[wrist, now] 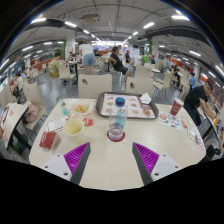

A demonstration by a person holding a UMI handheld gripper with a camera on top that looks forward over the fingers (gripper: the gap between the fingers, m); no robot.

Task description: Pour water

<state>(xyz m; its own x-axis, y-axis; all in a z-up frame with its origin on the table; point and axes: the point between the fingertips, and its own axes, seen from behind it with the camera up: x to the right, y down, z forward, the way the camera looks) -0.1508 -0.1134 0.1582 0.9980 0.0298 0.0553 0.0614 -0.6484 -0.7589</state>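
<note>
Plastic bottle: we see it upright on the table, beyond our fingers
Gripper: ours gapes wide, holding nothing
Yellow cup: left of bottle

The gripper's fingers are cut off at the bottom of the frame, so only their tips and purple pads show. On the round table, the red packet at mid left and the plates at mid right are too small to make out what they hold. The people seated at the top centre are small and blurred.
</note>
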